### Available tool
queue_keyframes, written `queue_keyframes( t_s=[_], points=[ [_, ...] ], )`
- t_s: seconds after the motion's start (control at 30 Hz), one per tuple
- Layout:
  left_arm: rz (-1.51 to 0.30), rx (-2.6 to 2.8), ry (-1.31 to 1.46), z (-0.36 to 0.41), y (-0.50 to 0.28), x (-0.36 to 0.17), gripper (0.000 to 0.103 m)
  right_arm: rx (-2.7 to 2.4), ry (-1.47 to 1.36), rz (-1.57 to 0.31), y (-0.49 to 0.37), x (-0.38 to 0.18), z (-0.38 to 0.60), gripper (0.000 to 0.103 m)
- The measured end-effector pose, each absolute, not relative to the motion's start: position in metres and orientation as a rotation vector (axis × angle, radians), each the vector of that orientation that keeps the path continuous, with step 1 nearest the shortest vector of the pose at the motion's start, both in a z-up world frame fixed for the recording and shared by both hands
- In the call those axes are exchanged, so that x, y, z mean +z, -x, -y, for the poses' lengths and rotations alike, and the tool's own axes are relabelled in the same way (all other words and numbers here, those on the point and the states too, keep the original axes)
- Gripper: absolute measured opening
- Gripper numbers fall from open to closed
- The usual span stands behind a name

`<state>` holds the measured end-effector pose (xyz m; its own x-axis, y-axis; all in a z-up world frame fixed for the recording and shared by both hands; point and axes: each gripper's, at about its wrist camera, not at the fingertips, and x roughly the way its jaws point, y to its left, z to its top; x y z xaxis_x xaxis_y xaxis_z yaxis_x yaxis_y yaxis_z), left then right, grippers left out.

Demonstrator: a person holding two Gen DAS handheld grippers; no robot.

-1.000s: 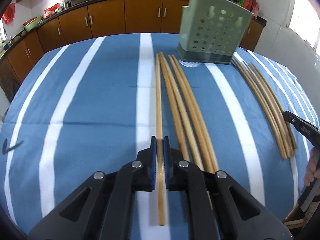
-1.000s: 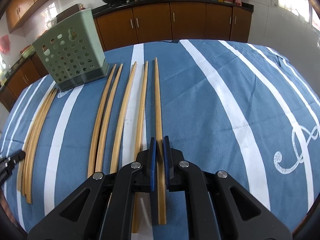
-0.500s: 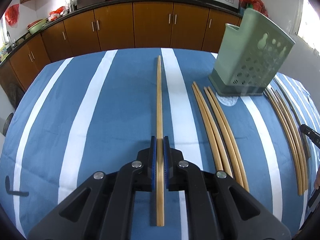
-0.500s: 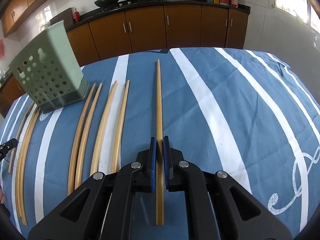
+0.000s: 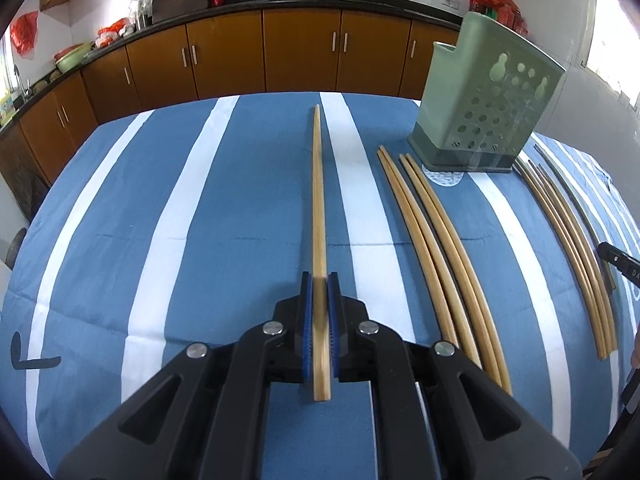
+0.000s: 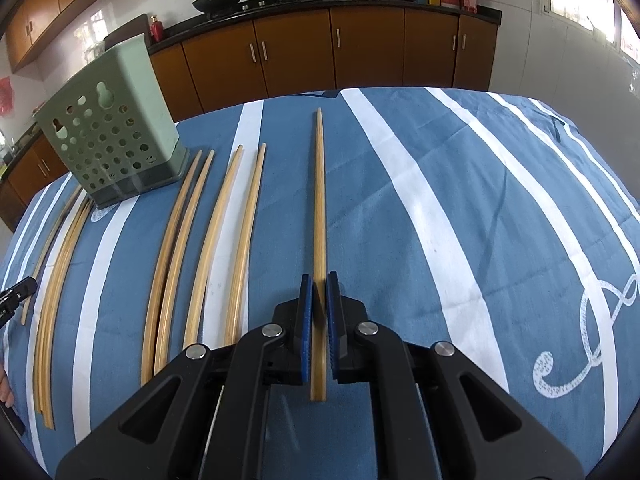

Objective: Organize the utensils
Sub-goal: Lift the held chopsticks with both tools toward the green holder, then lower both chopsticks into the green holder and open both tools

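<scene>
My left gripper (image 5: pixel 319 280) is shut on a bamboo chopstick (image 5: pixel 318 200), which points straight ahead over the blue striped tablecloth (image 5: pixel 240 220). In the right wrist view my right gripper (image 6: pixel 319 280) is likewise shut on a second bamboo chopstick (image 6: pixel 319 208). A green perforated utensil holder (image 5: pixel 484 108) stands upright at the back of the table, also seen as the holder (image 6: pixel 108 136) to the right gripper's left. Several loose chopsticks (image 5: pixel 436 248) lie between the two grippers. A tip of the right gripper (image 5: pixel 618 260) shows at the frame's right edge.
A bundle of several more chopsticks (image 5: pixel 572 248) lies right of the holder, seen as the bundle (image 6: pixel 60 256) at the left of the right wrist view. Brown kitchen cabinets (image 5: pixel 300 52) with pans on the counter run behind the table. The cloth (image 6: pixel 480 200) carries a white emblem (image 6: pixel 580 344).
Each gripper has carried its chopstick sideways away from the row of loose ones. In the left wrist view the holder has slid to the right; in the right wrist view it looms larger.
</scene>
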<state>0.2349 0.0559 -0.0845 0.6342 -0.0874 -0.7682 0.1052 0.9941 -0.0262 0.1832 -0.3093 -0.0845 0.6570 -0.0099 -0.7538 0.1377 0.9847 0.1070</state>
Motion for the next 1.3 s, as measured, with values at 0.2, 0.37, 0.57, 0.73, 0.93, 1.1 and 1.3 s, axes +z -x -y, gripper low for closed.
queue_keyframes(
  t_s=[0.2, 0.37, 0.57, 0.73, 0.93, 1.1, 1.3],
  points=[
    [-0.882, -0.108, -0.007, -0.058, -0.237, -0.083, 0.008, -0.085, -0.166, -0.849, -0.183, -0.083, 0.311, 0.007],
    [-0.832, -0.091, 0.016, -0.066, -0.231, -0.062, 0.008, -0.078, -0.18, -0.781, -0.172, -0.066, 0.313, 0.007],
    [-0.701, -0.075, 0.046, -0.076, -0.219, -0.016, 0.008, -0.077, -0.19, -0.679, -0.164, -0.035, 0.318, 0.007],
    [-0.606, -0.06, 0.086, -0.084, -0.212, 0.02, 0.008, -0.073, -0.194, -0.596, -0.162, -0.007, 0.321, 0.007],
    [-0.532, -0.052, 0.141, -0.094, -0.216, 0.055, 0.008, -0.06, -0.19, -0.5, -0.162, 0.027, 0.323, 0.007],
    [-0.505, -0.036, 0.107, -0.092, -0.223, 0.075, 0.008, -0.059, -0.183, -0.463, -0.168, 0.045, 0.324, 0.007],
    [-0.472, -0.037, 0.071, -0.087, -0.228, 0.094, 0.007, -0.066, -0.171, -0.44, -0.176, 0.057, 0.322, 0.007]
  ],
)
